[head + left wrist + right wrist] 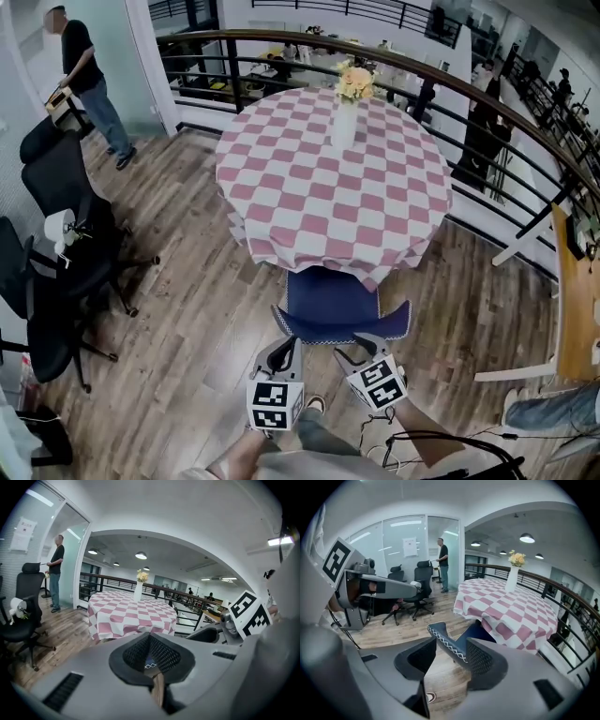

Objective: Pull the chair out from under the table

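Observation:
A blue chair (pixel 339 302) with white stitching stands tucked under the near edge of a round table (pixel 333 178) with a pink and white checked cloth. My right gripper (pixel 361 343) is open at the chair's back right corner. In the right gripper view the stitched rim (pixel 446 641) runs between the spread jaws of the right gripper (pixel 450 649), close to the right pad (pixel 480 660). My left gripper (pixel 285 347) hovers at the back left corner. Its jaws stand together in the left gripper view (pixel 150 641), with a sliver of blue chair (pixel 149 662) showing through a small gap. I cannot tell if it touches.
A white vase of flowers (pixel 345 117) stands on the table's far side. Black office chairs (pixel 66 253) crowd the left. A person (pixel 89 80) stands far left. A curved railing (pixel 487 103) runs behind the table. A wooden bench (pixel 577 309) is at the right.

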